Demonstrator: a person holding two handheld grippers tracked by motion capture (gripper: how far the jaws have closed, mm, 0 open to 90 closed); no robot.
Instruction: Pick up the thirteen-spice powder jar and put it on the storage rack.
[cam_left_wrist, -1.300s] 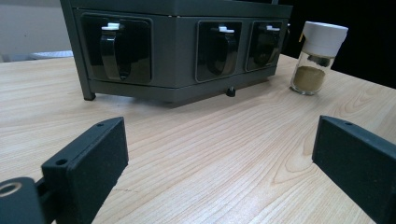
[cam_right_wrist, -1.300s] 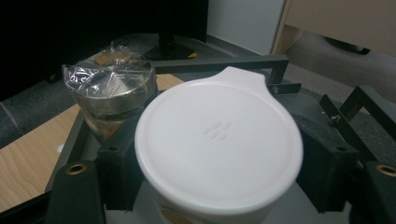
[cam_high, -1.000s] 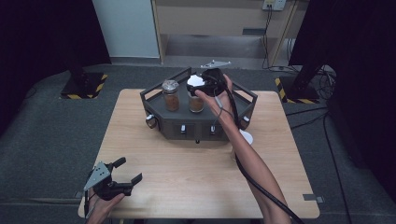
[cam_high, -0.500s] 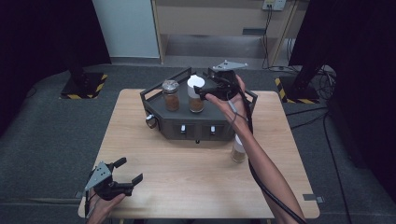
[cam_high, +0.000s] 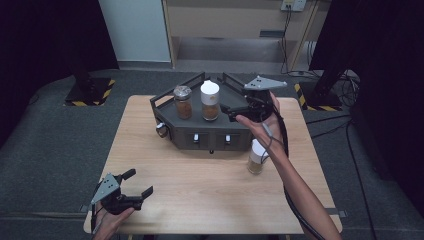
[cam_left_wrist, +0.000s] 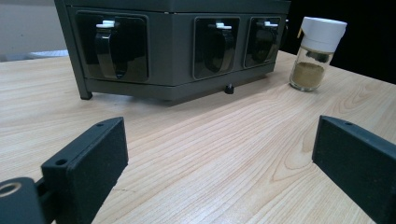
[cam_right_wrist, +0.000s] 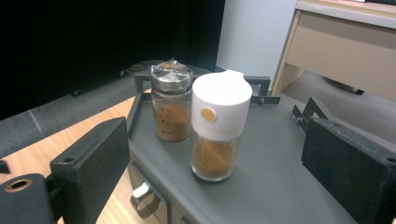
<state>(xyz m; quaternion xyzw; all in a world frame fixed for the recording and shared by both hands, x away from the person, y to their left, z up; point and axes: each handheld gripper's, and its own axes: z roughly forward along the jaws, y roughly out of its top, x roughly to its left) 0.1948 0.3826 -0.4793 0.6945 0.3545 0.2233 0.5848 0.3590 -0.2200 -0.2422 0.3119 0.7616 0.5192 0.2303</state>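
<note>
A white-capped spice jar (cam_high: 209, 100) (cam_right_wrist: 216, 124) of orange-brown powder stands upright on top of a dark grey rack (cam_high: 235, 127) (cam_right_wrist: 275, 182). It sits just ahead of the right gripper (cam_high: 239, 111) (cam_right_wrist: 210, 172), in line with the gap between the two black jaws but apart from both. Those jaws are spread wide with nothing between them, having just been opening. The person's right hand (cam_high: 260, 120) holds this gripper above the right part of the rack top.

Just beyond the white-capped jar, on its far side from the right gripper, stands a second jar with a shiny metal lid (cam_high: 182, 101) (cam_right_wrist: 171, 100), also holding brown powder. The two jars stand close together; whether they touch I cannot tell.

Below and nearer the person than the right gripper, a third jar (cam_high: 257, 156) (cam_left_wrist: 317, 53) with a white cap and tan powder stands on the wooden table (cam_high: 200, 200) (cam_left_wrist: 210, 154), near the rack's front right corner.

The left gripper (cam_high: 132, 186) (cam_left_wrist: 219, 154) is at the table's near left corner, well apart from the rack. Its jaws are spread wide and hold nothing. Ahead of it, the left gripper view shows the rack's front face with three recessed drawer fronts (cam_left_wrist: 215, 46).
</note>
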